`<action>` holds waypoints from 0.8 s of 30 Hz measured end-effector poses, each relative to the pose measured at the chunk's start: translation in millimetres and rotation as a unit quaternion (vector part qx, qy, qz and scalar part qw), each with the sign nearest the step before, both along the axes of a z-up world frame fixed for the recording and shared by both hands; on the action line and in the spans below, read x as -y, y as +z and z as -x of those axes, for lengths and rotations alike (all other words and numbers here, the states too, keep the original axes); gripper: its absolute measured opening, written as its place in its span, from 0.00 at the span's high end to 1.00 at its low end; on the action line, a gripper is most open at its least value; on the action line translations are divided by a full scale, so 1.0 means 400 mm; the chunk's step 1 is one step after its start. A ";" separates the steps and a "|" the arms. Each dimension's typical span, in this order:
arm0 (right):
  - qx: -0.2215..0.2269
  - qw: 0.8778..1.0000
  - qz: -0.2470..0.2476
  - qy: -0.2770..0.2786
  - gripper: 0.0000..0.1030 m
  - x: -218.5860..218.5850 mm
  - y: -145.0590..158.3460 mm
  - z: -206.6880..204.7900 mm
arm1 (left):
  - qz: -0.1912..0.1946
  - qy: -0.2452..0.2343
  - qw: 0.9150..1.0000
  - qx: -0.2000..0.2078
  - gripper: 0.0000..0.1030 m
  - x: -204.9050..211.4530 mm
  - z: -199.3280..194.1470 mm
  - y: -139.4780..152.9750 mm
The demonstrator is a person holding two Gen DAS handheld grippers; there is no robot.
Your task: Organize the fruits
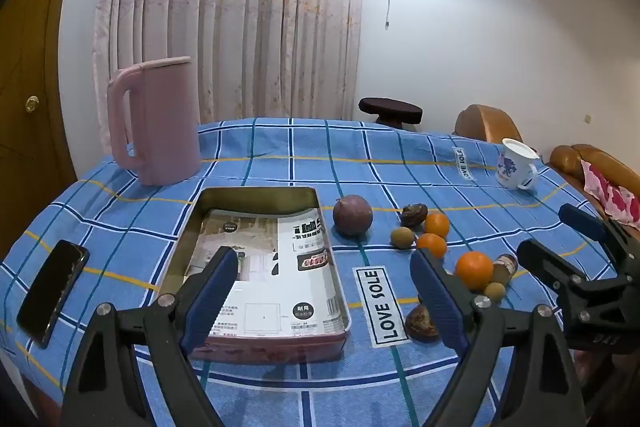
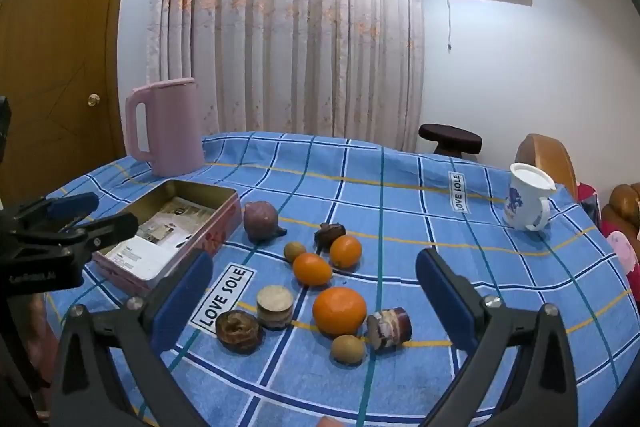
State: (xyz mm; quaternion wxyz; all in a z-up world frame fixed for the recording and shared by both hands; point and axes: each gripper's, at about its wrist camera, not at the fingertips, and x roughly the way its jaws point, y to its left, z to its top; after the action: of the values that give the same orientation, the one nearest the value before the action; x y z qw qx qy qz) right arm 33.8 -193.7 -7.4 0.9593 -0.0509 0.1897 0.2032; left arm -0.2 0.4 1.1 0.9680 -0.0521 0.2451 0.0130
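Note:
A rectangular tin tray [image 1: 192, 219] lined with printed paper lies on the blue checked cloth; it also shows in the right wrist view [image 2: 208, 233]. Right of it lie a purple passion fruit [image 1: 352, 215] [image 2: 260, 220], three oranges [image 2: 339, 310] [image 2: 312, 269] [image 2: 345, 251], small brown-green fruits [image 2: 348, 349] [image 2: 295, 251], dark dried fruits [image 2: 239, 330] [image 2: 328, 233] and two small round jars [image 2: 274, 307] [image 2: 390, 327]. My left gripper [image 1: 324, 291] is open and empty above the tray's near right corner. My right gripper [image 2: 316, 299] is open and empty above the fruit cluster.
A pink jug [image 1: 158, 121] stands at the back left. A black phone [image 1: 54, 291] lies at the left edge. A white mug [image 2: 528, 201] stands at the back right. A stool [image 2: 450, 139] and sofa [image 1: 592, 163] are beyond the table.

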 end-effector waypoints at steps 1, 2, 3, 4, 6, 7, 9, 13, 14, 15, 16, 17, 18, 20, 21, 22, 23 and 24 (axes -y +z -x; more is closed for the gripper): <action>0.001 1.000 0.001 0.000 0.00 0.001 0.003 0.000 | -0.001 0.000 1.000 0.001 0.13 -0.001 -0.001 0.000; 0.001 1.000 0.000 0.002 0.00 0.002 0.006 0.000 | -0.001 -0.001 1.000 0.002 0.13 -0.002 -0.002 0.001; 0.003 1.000 0.015 -0.004 0.00 -0.010 0.006 0.001 | -0.001 -0.002 1.000 0.002 0.13 -0.004 -0.004 0.000; 0.003 1.000 0.016 -0.004 0.00 -0.012 0.008 0.002 | -0.010 0.003 1.000 0.009 0.13 0.003 0.004 -0.002; 0.002 1.000 0.012 -0.004 0.00 -0.014 -0.004 0.008 | -0.011 0.002 1.000 0.010 0.13 0.006 0.008 -0.002; -0.001 1.000 0.011 -0.002 0.00 -0.009 -0.003 0.004 | -0.012 0.003 1.000 0.011 0.13 0.007 0.010 -0.001; -0.002 1.000 0.010 -0.002 0.00 -0.010 0.001 0.009 | -0.015 0.002 1.000 0.009 0.13 0.017 0.015 0.004; -0.002 1.000 0.008 -0.005 0.00 -0.005 -0.002 0.000 | -0.011 0.005 1.000 0.006 0.13 0.010 0.009 0.009; -0.002 1.000 0.009 -0.006 0.00 -0.007 -0.002 0.001 | -0.010 0.005 1.000 0.006 0.13 0.009 0.009 0.010; -0.003 1.000 0.007 -0.007 0.00 -0.009 0.000 0.004 | -0.009 0.006 1.000 0.006 0.13 0.009 0.008 0.011; -0.006 1.000 0.005 -0.007 0.00 -0.007 0.001 0.001 | -0.008 0.005 1.000 0.007 0.13 0.006 0.008 0.010; -0.007 1.000 0.005 -0.008 0.00 -0.008 0.001 0.002 | -0.010 0.004 1.000 0.006 0.13 0.006 0.008 0.011; -0.008 1.000 0.003 -0.008 0.00 -0.006 0.001 0.001 | -0.010 0.005 1.000 0.007 0.13 0.006 0.007 0.012; -0.009 1.000 0.003 -0.007 0.00 -0.005 0.001 0.000 | -0.011 0.005 1.000 0.010 0.13 0.005 0.012 0.016; -0.007 1.000 0.004 -0.008 0.00 -0.005 0.000 0.001 | -0.012 0.005 1.000 0.011 0.13 0.004 0.011 0.017; -0.008 1.000 0.003 -0.007 0.00 -0.004 0.000 0.000 | -0.012 0.005 1.000 0.011 0.13 0.006 0.011 0.017; -0.008 1.000 0.003 -0.007 0.00 -0.003 0.000 -0.001 | -0.012 0.005 1.000 0.010 0.13 0.005 0.010 0.017; -0.009 1.000 0.003 -0.007 0.00 -0.002 -0.001 0.000 | -0.011 0.005 1.000 0.010 0.13 0.007 0.010 0.016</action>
State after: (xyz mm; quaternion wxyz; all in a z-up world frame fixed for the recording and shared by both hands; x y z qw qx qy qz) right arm 33.9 -193.0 -7.9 0.9589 -0.0502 0.1989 0.1961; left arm -4.0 -2.5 7.4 0.9709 -0.0431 0.2347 0.0199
